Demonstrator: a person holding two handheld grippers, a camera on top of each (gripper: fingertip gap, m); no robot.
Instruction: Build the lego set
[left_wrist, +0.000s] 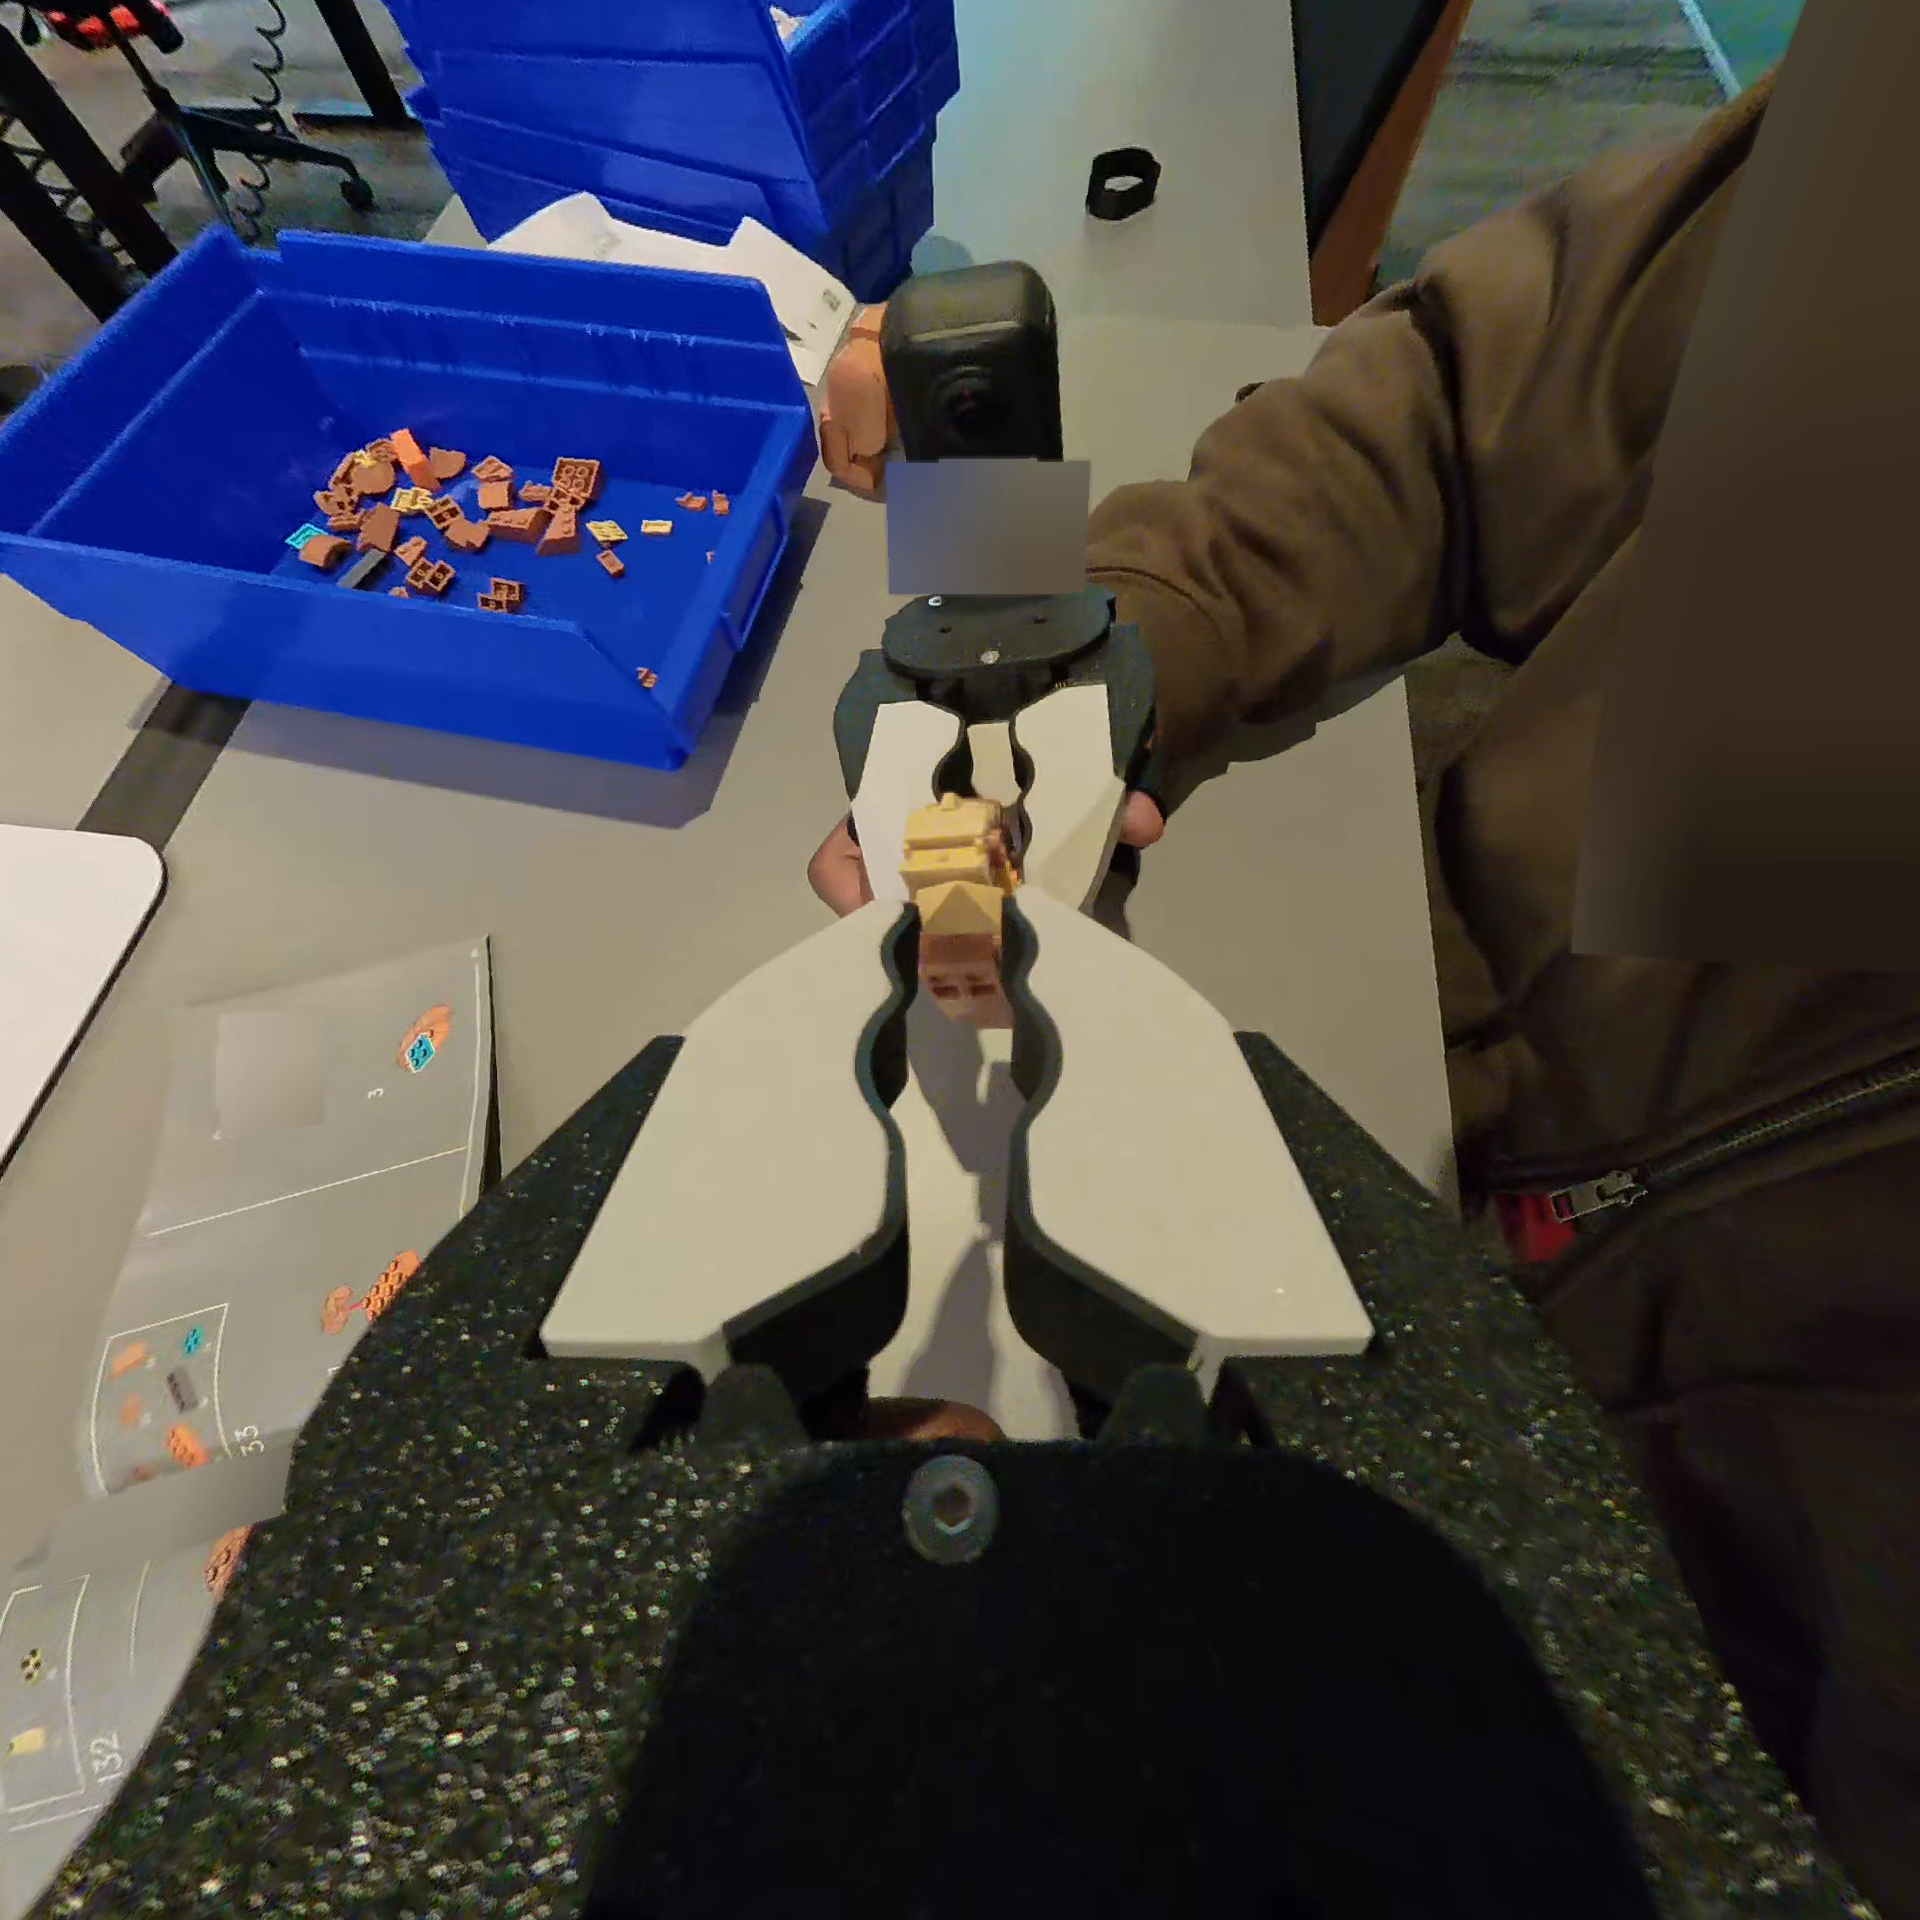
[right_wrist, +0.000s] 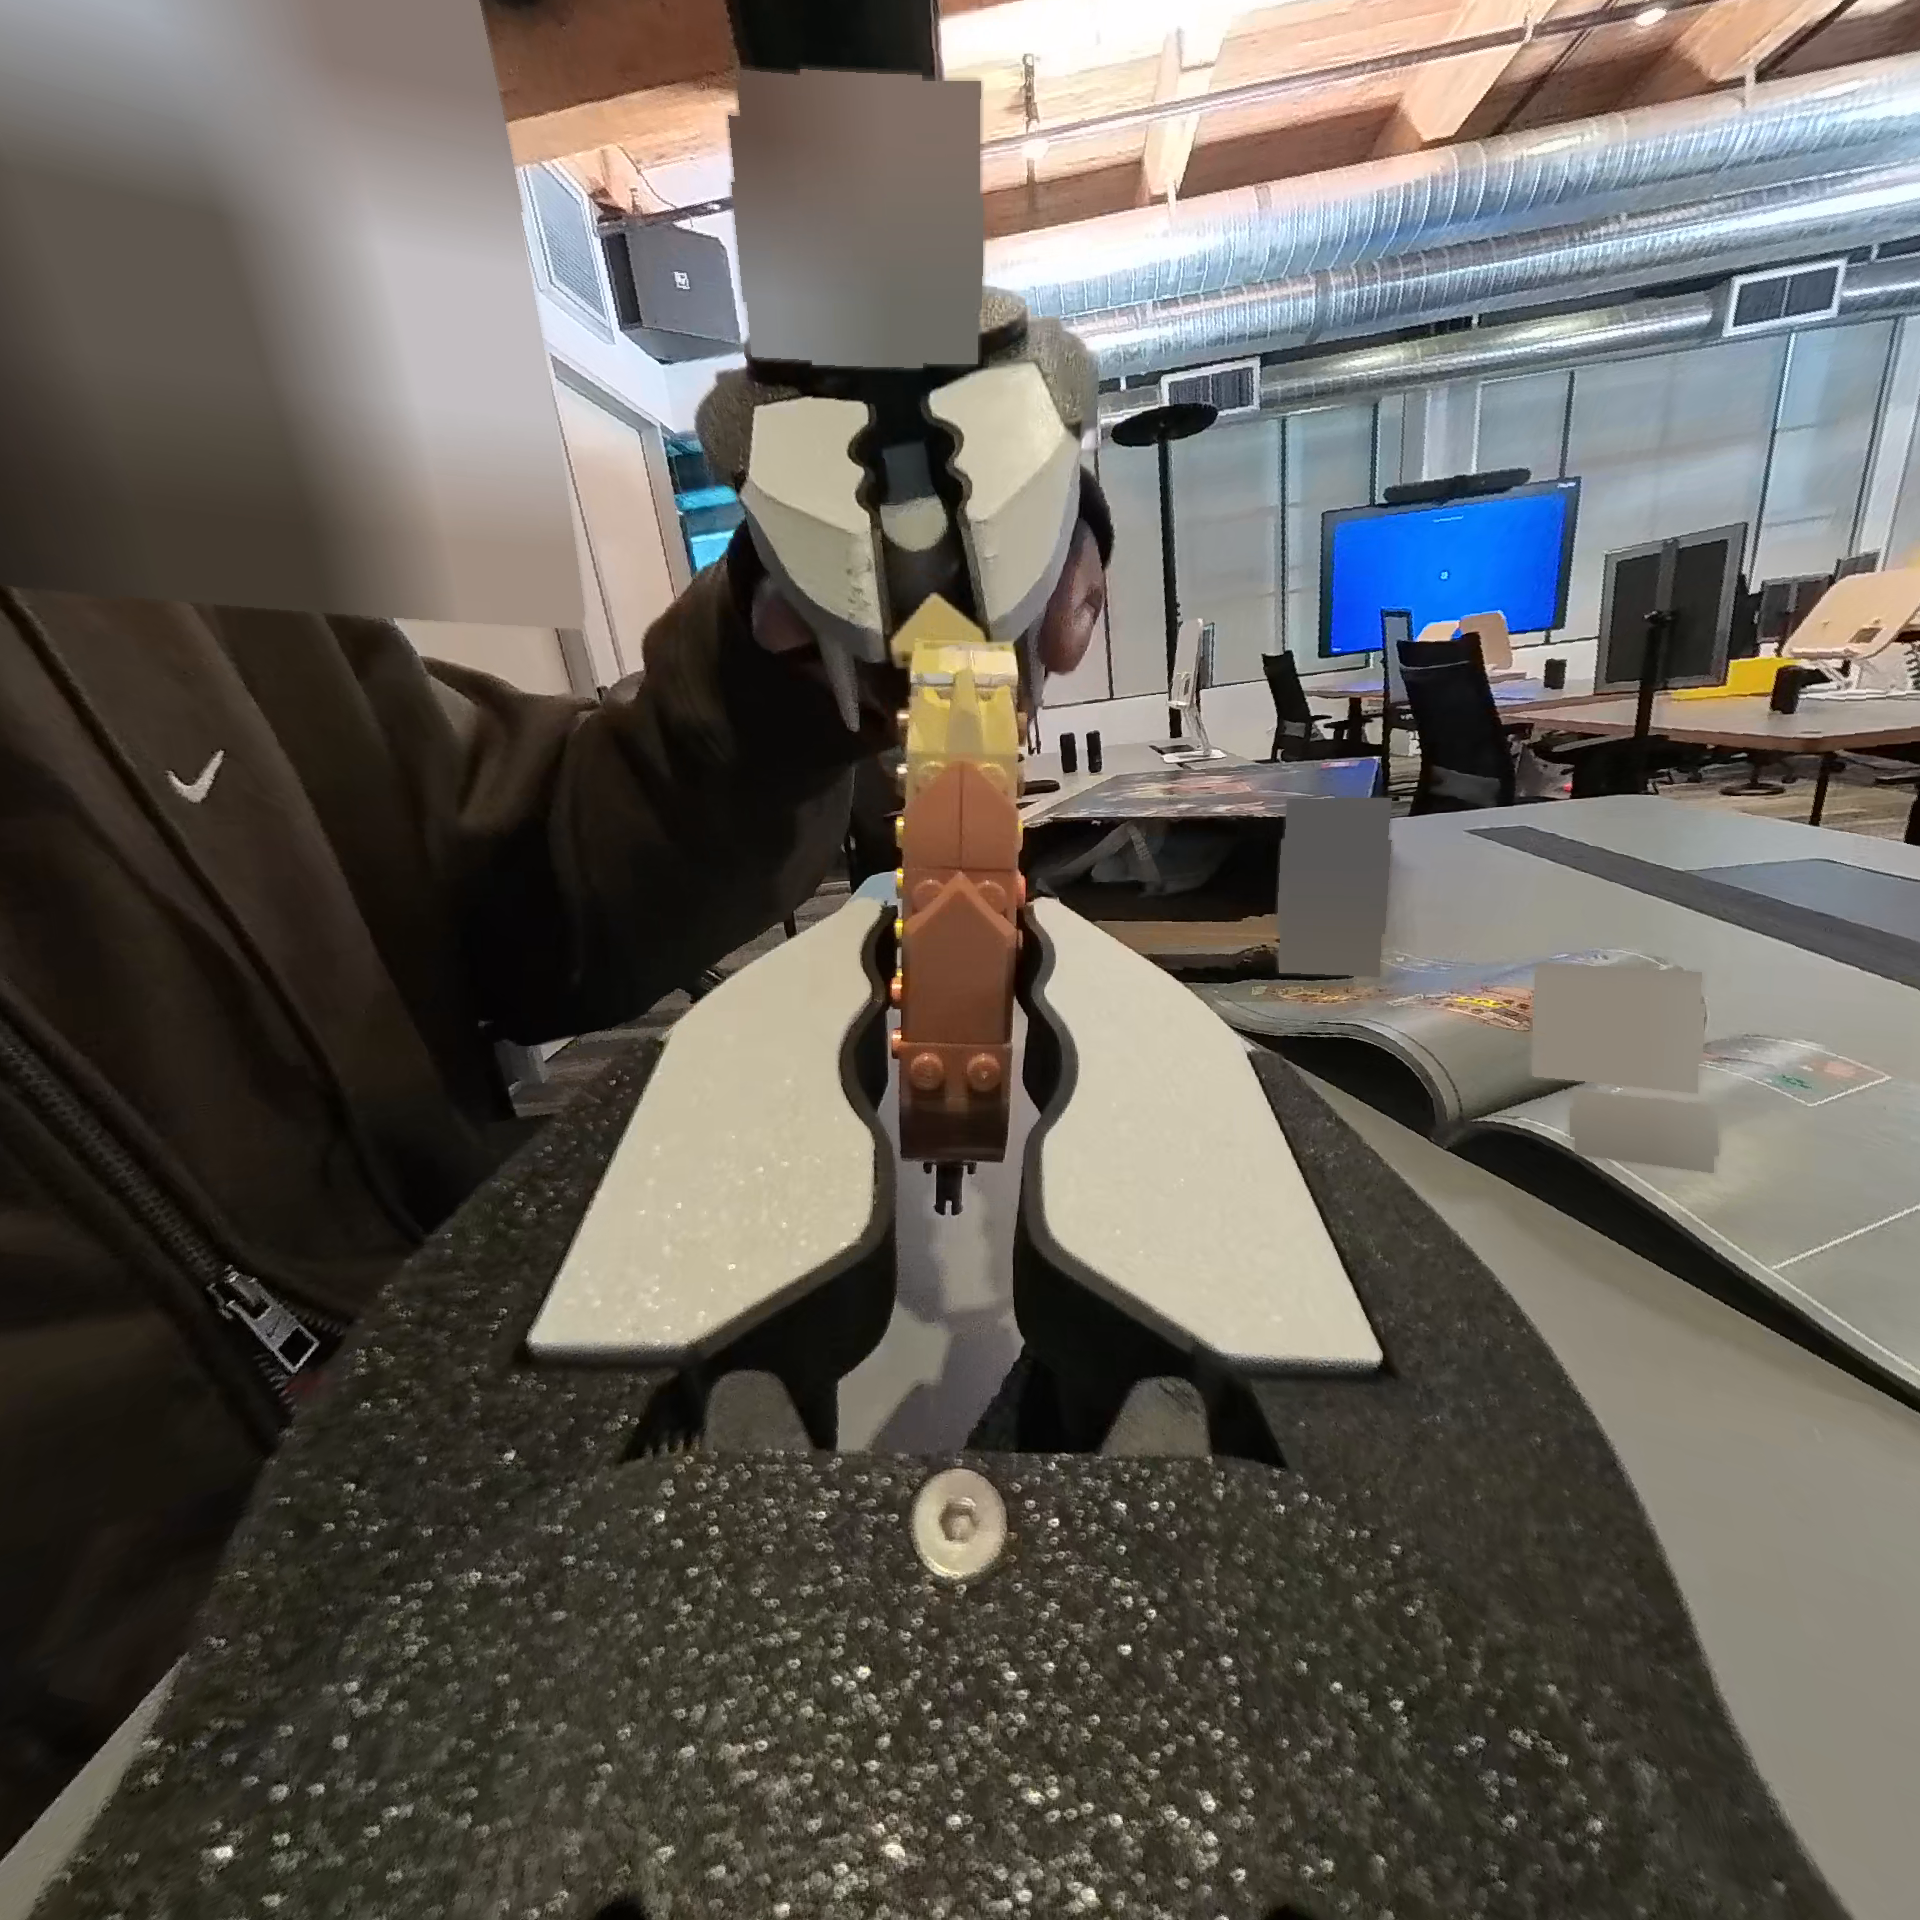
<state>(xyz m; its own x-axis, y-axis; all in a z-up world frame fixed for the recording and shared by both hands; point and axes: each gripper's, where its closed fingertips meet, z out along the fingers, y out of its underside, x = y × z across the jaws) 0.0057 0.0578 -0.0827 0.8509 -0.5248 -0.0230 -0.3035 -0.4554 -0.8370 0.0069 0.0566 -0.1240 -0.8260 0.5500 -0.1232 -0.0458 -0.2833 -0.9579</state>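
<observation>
A long, narrow lego assembly (left_wrist: 951, 868), tan at one end and brown at the other, is held in the air between my two grippers, which face each other. In the left wrist view my left gripper (left_wrist: 961, 925) is shut on the assembly's brown near end, and my right gripper (left_wrist: 977, 821) faces it, gripping the tan end. In the right wrist view my right gripper (right_wrist: 956, 920) is shut on the assembly (right_wrist: 956, 831), with a black pin sticking out below. My left gripper (right_wrist: 930, 613) grips its far tip.
A blue bin (left_wrist: 416, 649) with several loose brown and tan bricks (left_wrist: 457, 509) stands at the far left, with stacked blue bins (left_wrist: 675, 125) behind it. An open instruction booklet (left_wrist: 312, 1195) lies on the grey table, also seen in the right wrist view (right_wrist: 1662, 1153). A person's brown sleeve (left_wrist: 1351, 520) is at the right. The gap from one gripper's tips to the other's is roughly 5 centimetres.
</observation>
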